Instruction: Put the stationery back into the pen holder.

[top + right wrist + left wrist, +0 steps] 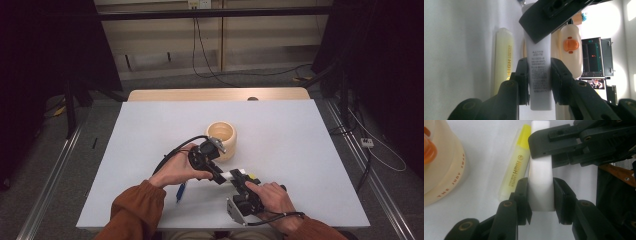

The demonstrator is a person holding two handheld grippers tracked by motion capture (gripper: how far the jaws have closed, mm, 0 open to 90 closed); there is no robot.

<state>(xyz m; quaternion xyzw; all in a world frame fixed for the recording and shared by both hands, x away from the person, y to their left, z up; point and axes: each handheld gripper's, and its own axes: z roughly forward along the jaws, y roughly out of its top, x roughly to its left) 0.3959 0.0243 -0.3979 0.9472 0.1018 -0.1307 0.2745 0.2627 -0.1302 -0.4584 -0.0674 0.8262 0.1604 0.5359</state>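
Both tongs, left [540,200] and right [539,81], are clamped on the same white tube [541,187] near the table's [150,150] near edge, yellow highlighter [515,167] just beside it. I'd say keep both grips square and move together so it doesn't twist. Cream bowl [221,137] sits close on the far side, but there's plenty of bare room to the right.

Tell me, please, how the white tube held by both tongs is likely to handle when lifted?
The white tube looks smooth and plastic, so probably light and somewhat slippery. Both tongs pinch it across its flat sides without visible denting, suggesting it is fairly stiff. Its flattened shape should resist rolling.
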